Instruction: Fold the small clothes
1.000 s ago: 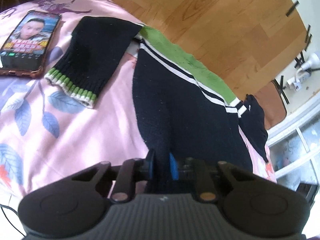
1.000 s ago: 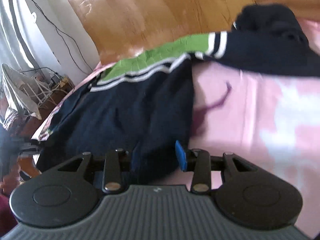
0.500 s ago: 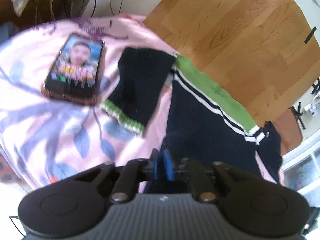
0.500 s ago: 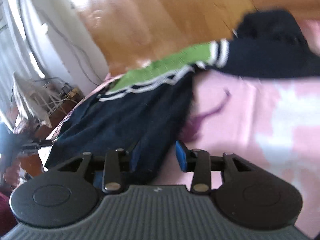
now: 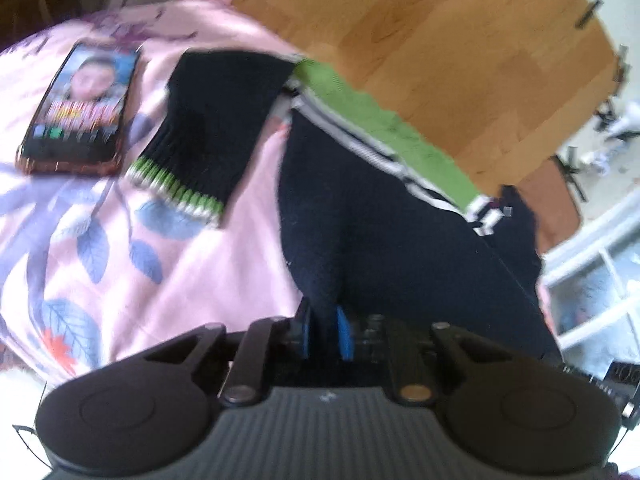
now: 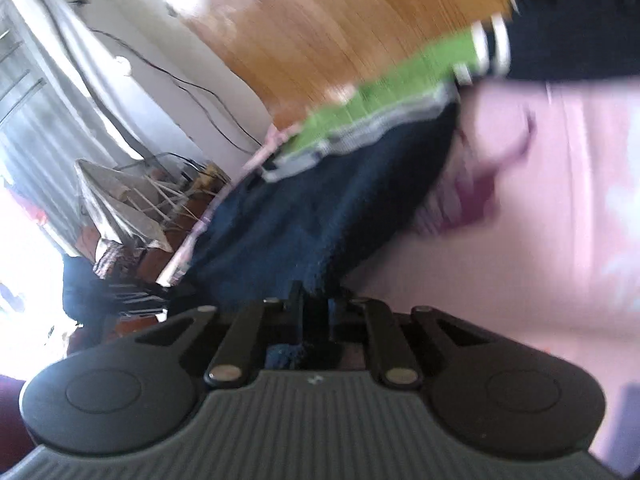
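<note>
Already both tongs pinch the near hem of the dark navy knitted jumper with green and white striped band (image 5: 400, 240): the left tongs (image 5: 323, 332) are narrow on it, and the right tongs (image 6: 316, 316) have just been closing onto a fold. It lies at the far edge of the pink floral bed cover (image 5: 120, 280), so an uneven lift could drag it floorwards. Blur hides the right pads and its far sleeve.
</note>
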Demonstrator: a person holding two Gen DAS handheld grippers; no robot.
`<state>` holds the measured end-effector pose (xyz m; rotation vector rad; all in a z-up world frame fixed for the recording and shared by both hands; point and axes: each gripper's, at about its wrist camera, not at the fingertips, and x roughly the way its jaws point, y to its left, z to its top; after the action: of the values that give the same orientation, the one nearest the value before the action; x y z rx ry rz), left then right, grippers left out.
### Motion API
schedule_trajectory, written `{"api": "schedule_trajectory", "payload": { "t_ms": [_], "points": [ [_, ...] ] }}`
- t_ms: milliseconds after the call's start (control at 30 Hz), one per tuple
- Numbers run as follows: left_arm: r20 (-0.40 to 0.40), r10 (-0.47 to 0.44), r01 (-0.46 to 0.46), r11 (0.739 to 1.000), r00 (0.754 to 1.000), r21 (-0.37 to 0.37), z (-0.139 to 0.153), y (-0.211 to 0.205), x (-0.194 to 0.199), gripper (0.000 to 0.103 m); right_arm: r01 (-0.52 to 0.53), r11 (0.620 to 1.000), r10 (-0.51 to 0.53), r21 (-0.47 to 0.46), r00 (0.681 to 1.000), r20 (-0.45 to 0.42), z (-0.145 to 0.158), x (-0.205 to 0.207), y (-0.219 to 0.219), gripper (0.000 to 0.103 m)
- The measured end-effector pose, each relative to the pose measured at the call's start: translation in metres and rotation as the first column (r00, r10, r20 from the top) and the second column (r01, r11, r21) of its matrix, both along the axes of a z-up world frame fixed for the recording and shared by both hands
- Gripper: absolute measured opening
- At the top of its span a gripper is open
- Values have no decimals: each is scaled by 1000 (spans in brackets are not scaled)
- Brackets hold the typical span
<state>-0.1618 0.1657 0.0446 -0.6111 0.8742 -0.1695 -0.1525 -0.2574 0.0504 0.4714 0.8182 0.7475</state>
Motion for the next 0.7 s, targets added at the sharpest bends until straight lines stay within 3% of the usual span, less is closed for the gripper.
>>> {"api": "schedule_trajectory", "payload": {
  "t_ms": [67,133,200,233,267,333,367,467,533,600,700],
  "points": [
    [8,-23,22,997,1000,79,11,-3,-5,12,-36,998,39,-52,997,69,32,-8,2,13],
    [-21,-37,39,993,999,113,8,-5,-5,13,-101,984,115,-144,990,87,44,-13,10,13],
    [-93,-34,45,992,995,120,-9,-2,-1,15,-150,958,155,-243,988,1,25,-9,20,17],
    [-118,-23,38,991,993,125,-16,1,0,17,-155,945,145,-288,988,-56,12,-4,23,25],
    [-109,-18,29,995,994,96,-18,7,-1,20,-162,932,134,-325,985,-108,-2,1,23,19],
    [-77,20,-11,994,997,112,-9,17,-2,26,-125,950,99,-286,990,-102,-5,7,7,32],
    [-39,49,-43,989,998,139,-1,22,-3,33,-66,961,44,-270,995,-84,0,13,-5,33],
    [50,101,-107,984,994,139,18,32,7,36,149,976,-151,-161,988,-1,21,28,-51,34],
    [89,106,-117,986,990,123,24,29,25,36,347,928,-348,-136,937,22,27,40,-84,35],
    [118,70,-85,988,991,132,27,13,53,36,546,832,-549,-96,836,-2,22,53,-115,35],
    [120,-9,-13,982,993,186,25,-33,104,36,706,706,-708,-57,700,-89,3,71,-144,35]
  ]
}}
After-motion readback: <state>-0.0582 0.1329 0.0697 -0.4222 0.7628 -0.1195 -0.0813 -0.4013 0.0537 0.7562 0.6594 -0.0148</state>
